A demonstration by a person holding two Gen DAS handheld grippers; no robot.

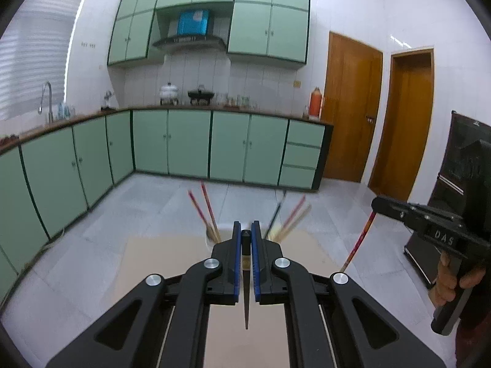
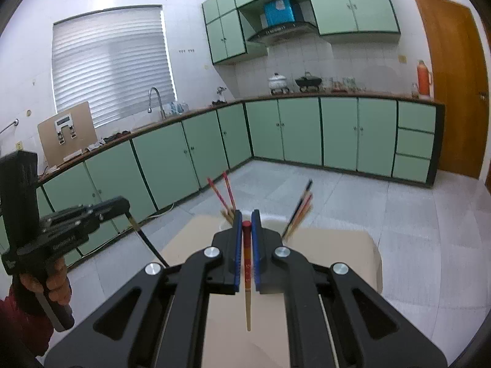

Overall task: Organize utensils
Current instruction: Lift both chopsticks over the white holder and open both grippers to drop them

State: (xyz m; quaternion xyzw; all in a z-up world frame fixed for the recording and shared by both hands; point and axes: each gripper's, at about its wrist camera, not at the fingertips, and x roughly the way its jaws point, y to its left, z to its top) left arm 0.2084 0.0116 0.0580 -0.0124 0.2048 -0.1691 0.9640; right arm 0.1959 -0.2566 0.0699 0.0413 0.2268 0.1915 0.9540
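My left gripper [image 1: 246, 233] is shut on a black chopstick [image 1: 246, 288] that hangs tip-down between the blue pads. My right gripper [image 2: 246, 220] is shut on a red-topped chopstick [image 2: 247, 276] with a pale tip pointing down. Beyond each gripper, more chopsticks stand upright: a red pair [image 1: 204, 211] on the left and a mixed bunch [image 1: 290, 217] on the right, also in the right wrist view [image 2: 225, 196] [image 2: 300, 208]. Their holder is hidden behind the grippers. The right gripper also shows in the left wrist view [image 1: 377, 204], the left one in the right wrist view [image 2: 122, 205].
A beige tabletop [image 1: 162, 254] lies below both grippers, with tiled floor [image 2: 399, 214] beyond its far edge. Green cabinets [image 1: 190, 144] line the kitchen walls. A black appliance [image 1: 445, 214] stands at the right; wooden doors [image 1: 349, 107] are behind it.
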